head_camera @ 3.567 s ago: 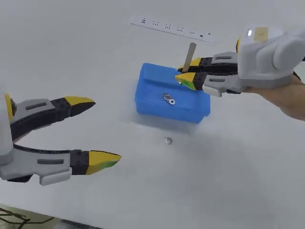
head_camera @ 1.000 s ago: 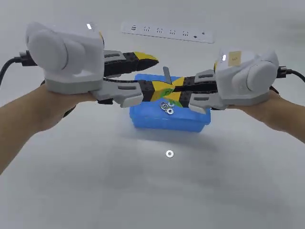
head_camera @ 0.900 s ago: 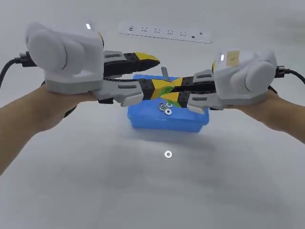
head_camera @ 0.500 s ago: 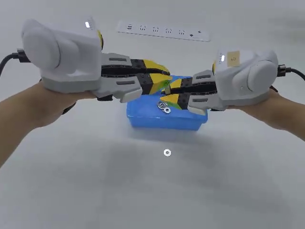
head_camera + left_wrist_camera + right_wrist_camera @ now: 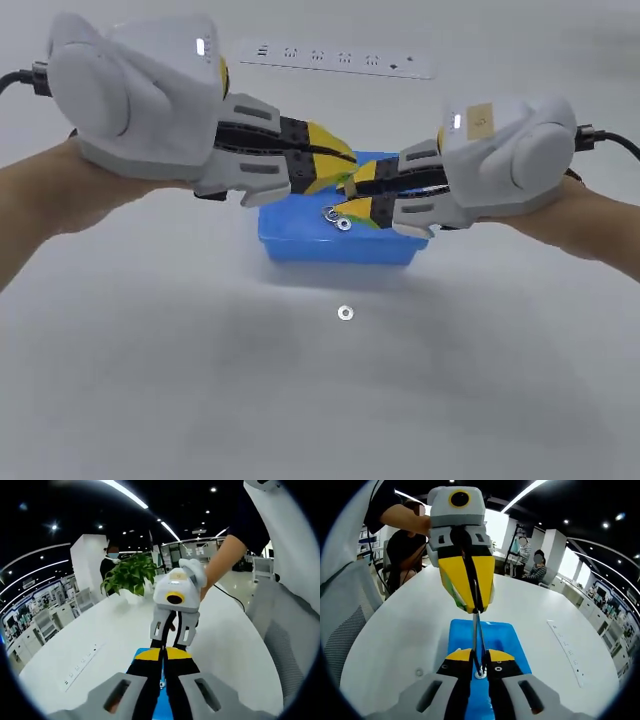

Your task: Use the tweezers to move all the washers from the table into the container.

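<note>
I'm pinching the tweezers with the left gripper, jaws squeezed together, and the right gripper is clamping them too, above the container. Some washers are lying inside, and one washer is sitting on the worktop nearby.

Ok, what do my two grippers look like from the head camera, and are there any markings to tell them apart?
Both the left gripper and right gripper have bulky rounded white housings, grey links, and black jaws with yellow tips touched with green. A black cable leaves each rear, and a small white light glows on top. The right one carries a tan label. Forearms are bare.
</note>
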Demonstrator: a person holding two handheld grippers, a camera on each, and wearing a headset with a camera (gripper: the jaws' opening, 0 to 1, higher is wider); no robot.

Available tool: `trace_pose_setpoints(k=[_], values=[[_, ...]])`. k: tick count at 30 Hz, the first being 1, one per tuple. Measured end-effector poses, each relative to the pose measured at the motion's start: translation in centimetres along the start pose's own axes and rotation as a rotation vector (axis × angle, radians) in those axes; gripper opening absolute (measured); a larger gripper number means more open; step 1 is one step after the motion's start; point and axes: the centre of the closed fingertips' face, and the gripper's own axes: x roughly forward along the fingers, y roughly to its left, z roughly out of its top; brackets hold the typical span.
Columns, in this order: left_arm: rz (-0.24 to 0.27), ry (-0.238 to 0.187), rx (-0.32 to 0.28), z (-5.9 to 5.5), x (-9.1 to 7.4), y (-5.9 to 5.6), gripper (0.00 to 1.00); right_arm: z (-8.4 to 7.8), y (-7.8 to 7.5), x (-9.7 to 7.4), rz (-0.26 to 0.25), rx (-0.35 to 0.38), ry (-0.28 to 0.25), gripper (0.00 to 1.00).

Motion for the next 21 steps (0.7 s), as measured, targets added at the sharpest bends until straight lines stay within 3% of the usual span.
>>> trace_pose_setpoints(k=[4,9,12,15,18,21], values=[[-0.008,-0.009,0.017,0.8,0.2,-0.2,0.04,0.4,0.5,-0.5,0.021,0.048,-0.015,0.13],[-0.014,0.002,0.035,0.8,0.3,0.0,0.04,0.4,1.2,-0.6,0.022,0.061,-0.012,0.26],[-0.011,0.008,0.047,1.2,0.0,0.1,0.04,0.4,1.4,-0.7,0.002,0.071,-0.005,0.33],[-0.018,0.018,0.062,1.6,-0.7,-0.2,0.04,0.1,1.1,-1.1,-0.055,0.046,0.02,0.42],[-0.029,0.036,0.081,1.9,-1.6,-0.6,0.04,0.9,1.1,-2.1,-0.092,0.093,-0.029,0.48],[-0.033,0.061,0.093,1.7,-2.2,-1.2,0.04,1.1,1.3,-2.9,-0.117,0.11,-0.045,0.5]])
